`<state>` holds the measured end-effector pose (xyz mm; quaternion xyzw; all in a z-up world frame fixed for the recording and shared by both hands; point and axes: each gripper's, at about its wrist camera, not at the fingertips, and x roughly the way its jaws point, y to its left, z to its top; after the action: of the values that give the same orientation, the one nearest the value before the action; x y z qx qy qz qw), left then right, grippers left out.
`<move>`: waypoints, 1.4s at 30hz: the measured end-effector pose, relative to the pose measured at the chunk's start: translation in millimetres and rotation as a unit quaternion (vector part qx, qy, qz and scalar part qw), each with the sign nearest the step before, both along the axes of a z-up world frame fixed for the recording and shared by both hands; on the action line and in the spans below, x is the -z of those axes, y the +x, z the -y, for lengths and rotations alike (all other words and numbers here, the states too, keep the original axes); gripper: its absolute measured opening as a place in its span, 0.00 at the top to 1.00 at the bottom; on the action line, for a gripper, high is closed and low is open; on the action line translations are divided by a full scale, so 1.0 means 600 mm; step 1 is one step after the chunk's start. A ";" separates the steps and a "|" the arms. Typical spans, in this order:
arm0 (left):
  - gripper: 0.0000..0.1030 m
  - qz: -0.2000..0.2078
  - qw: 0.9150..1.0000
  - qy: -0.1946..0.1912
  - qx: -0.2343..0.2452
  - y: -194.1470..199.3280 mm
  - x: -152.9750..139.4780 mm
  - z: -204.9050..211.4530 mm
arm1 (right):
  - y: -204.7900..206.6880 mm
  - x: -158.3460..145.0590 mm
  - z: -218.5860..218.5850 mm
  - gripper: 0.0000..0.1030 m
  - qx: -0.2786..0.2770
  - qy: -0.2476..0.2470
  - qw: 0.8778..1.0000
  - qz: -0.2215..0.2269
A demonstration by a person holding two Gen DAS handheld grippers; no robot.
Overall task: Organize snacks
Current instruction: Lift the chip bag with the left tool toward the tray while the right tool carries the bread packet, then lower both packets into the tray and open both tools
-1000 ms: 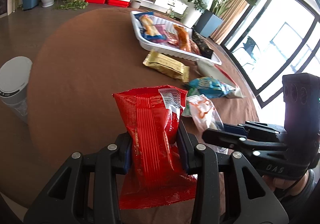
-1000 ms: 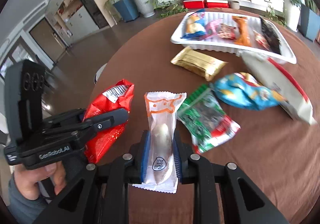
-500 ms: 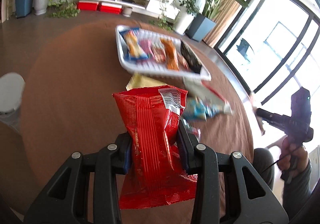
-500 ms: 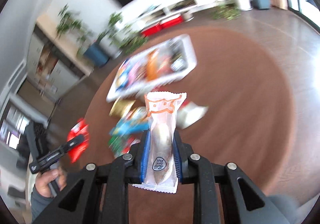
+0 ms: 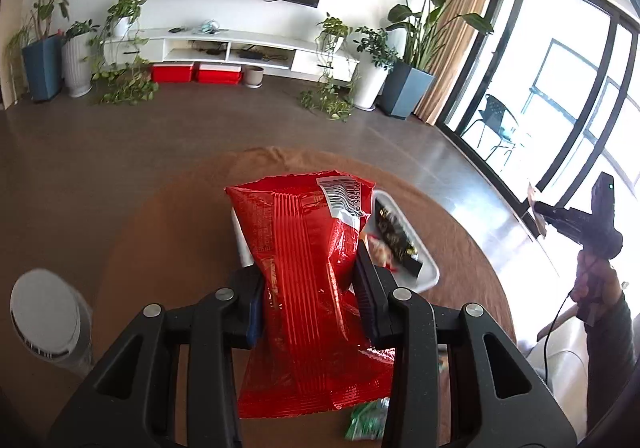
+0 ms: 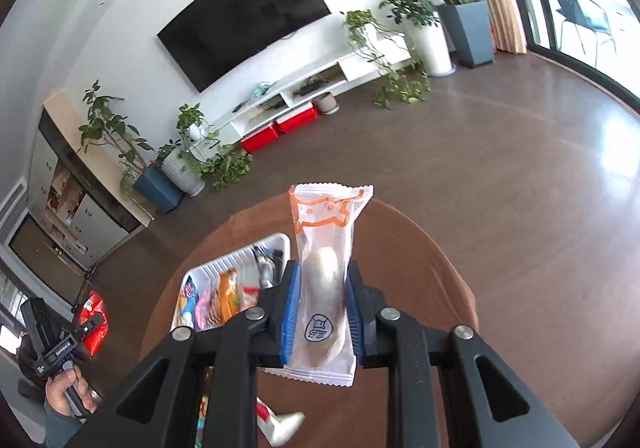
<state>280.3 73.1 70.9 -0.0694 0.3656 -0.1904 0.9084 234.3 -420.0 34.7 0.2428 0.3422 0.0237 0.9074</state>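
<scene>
The left hand-held gripper (image 5: 308, 292) is clamped across the waist of a red snack bag (image 5: 308, 280): light, crinkly, slippery foil, so mid-body is probably the safest hold. The right hand-held gripper (image 6: 320, 312) pinches a clear wrapped pastry (image 6: 324, 280), likely soft and crushable. Beyond, the white tray (image 6: 280, 240) sits on the desk (image 6: 420, 268).

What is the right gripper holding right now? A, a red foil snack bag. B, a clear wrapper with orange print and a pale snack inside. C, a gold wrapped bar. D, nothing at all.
B: in the right wrist view the right gripper is shut on the clear orange-printed snack packet, while the red snack bag sits in the left gripper.
</scene>
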 end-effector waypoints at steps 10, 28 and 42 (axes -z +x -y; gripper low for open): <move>0.66 -0.034 0.999 -0.012 0.025 0.122 0.045 0.062 | 0.166 -0.006 -0.141 0.77 -0.111 -0.024 0.994 0.008; 0.66 -0.094 0.995 0.028 0.021 0.248 0.227 0.137 | 0.281 0.145 -0.316 0.77 -0.182 -0.076 0.974 -0.115; 0.51 -0.102 0.993 0.061 0.027 0.278 0.274 0.170 | 0.289 0.203 -0.333 0.72 -0.176 -0.104 0.967 -0.152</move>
<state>447.1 -28.6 -93.8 -0.0227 0.4687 -0.1844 0.8636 407.6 -220.4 -87.1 0.0835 0.5140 0.1105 0.8465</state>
